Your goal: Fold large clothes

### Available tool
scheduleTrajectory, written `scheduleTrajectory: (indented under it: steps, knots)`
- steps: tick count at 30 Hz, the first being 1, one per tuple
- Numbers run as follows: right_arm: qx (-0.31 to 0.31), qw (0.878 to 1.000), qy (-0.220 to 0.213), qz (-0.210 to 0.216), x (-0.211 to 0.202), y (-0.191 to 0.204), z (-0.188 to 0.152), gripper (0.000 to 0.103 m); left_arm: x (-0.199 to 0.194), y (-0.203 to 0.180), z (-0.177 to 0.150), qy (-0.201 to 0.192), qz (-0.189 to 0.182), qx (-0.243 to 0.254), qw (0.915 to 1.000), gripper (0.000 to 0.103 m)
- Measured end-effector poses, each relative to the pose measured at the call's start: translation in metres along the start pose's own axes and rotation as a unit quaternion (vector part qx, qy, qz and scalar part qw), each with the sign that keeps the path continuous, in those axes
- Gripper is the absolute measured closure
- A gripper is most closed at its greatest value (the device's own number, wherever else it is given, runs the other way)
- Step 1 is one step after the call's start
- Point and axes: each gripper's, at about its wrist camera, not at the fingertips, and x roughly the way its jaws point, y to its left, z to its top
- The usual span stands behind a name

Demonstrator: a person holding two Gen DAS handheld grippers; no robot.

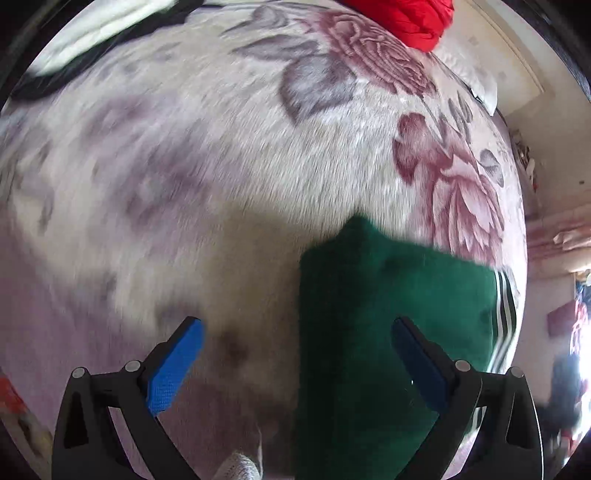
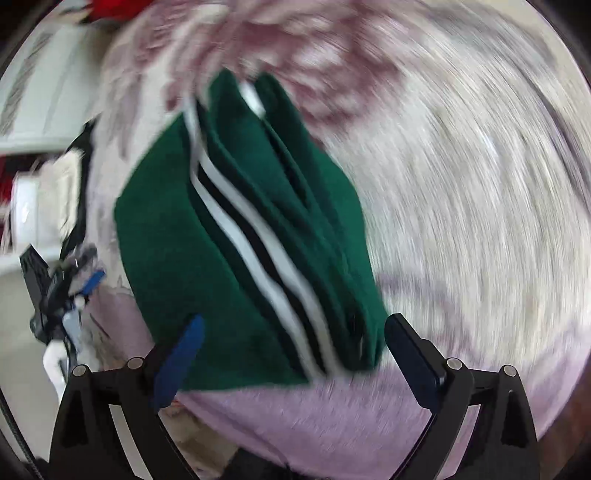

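The right gripper (image 2: 293,350) is held with its jaws spread wide and nothing clasped between them — the folded green garment (image 2: 236,236), marked with white and black stripes, lies just beyond its pads on the floral blanket (image 2: 461,184). The left gripper (image 1: 297,363) is likewise seen wide open and empty, the green garment (image 1: 369,314) lying under its right finger. Farther off, a red cloth (image 1: 406,18) is seen at the blanket's far edge.

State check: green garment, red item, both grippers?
Green garment: folded in layers, striped trim showing, lying on the floral blanket.
Red garment: bunched at the blanket's far edge.
Left gripper: jaws open, empty.
Right gripper: jaws open, gripping nothing.
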Motion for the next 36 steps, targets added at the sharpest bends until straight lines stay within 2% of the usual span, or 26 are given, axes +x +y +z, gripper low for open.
scheduleTrajectory:
  steps: [3, 5, 6, 9, 13, 16, 18, 20, 22, 25, 30, 32, 33, 34, 35, 36]
  knots:
    - [-0.069, 0.997, 0.027, 0.013, 0.031, -0.004, 0.033, 0.003, 0.020, 0.003, -0.037, 0.033, -0.012, -0.016, 0.9993, 0.000]
    - [-0.100, 0.991, 0.074, 0.042, 0.060, -0.013, 0.056, 0.002, 0.040, 0.003, -0.058, 0.058, -0.016, -0.022, 0.9979, 0.000]
    - [-0.105, 0.987, 0.102, 0.067, 0.074, -0.018, 0.063, 0.000, 0.047, 0.003, -0.065, 0.063, -0.030, -0.030, 0.9971, 0.000]
    - [-0.115, 0.969, 0.167, 0.142, 0.108, -0.034, 0.080, 0.000, 0.054, 0.001, -0.073, 0.059, -0.072, -0.050, 0.9944, 0.000]
    - [-0.118, 0.953, 0.209, 0.186, 0.115, -0.042, 0.091, 0.000, 0.069, -0.005, -0.068, 0.052, -0.113, -0.066, 0.9900, 0.000]
    - [-0.133, 0.957, 0.190, 0.176, 0.105, -0.044, 0.088, 0.000, 0.075, -0.015, -0.059, 0.051, -0.118, -0.055, 0.9902, 0.000]
    - [-0.130, 0.964, 0.170, 0.159, 0.106, -0.050, 0.085, 0.000, 0.077, -0.019, -0.053, 0.050, -0.121, -0.046, 0.9902, 0.000]
    - [-0.096, 0.962, 0.167, 0.194, 0.115, -0.056, 0.081, 0.000, 0.081, -0.021, -0.049, 0.055, -0.134, -0.047, 0.9884, 0.000]
    - [-0.082, 0.957, 0.155, 0.232, 0.119, -0.054, 0.077, 0.000, 0.083, -0.023, -0.045, 0.057, -0.143, -0.047, 0.9871, 0.000]
    - [-0.081, 0.942, 0.167, 0.280, 0.124, -0.045, 0.076, 0.000, 0.084, -0.022, -0.044, 0.059, -0.151, -0.044, 0.9859, 0.000]
    - [-0.091, 0.934, 0.188, 0.292, 0.133, -0.040, 0.074, 0.000, 0.084, -0.015, -0.046, 0.053, -0.166, -0.046, 0.9836, 0.000]
    - [-0.092, 0.935, 0.182, 0.289, 0.131, -0.037, 0.071, 0.000, 0.078, -0.015, -0.047, 0.032, -0.166, -0.048, 0.9845, 0.007]
    - [-0.095, 0.937, 0.175, 0.286, 0.129, -0.035, 0.068, 0.006, 0.075, -0.016, -0.047, 0.024, -0.160, -0.050, 0.9855, 0.011]
    - [-0.099, 0.939, 0.166, 0.286, 0.126, -0.032, 0.064, 0.016, 0.071, -0.016, -0.047, 0.017, -0.158, -0.053, 0.9859, 0.020]
    - [-0.095, 0.939, 0.158, 0.290, 0.123, -0.031, 0.060, 0.032, 0.067, -0.016, -0.048, 0.012, -0.156, -0.055, 0.9861, 0.028]
    - [-0.084, 0.940, 0.150, 0.296, 0.120, -0.031, 0.056, 0.033, 0.062, -0.015, -0.048, 0.007, -0.155, -0.055, 0.9864, 0.032]
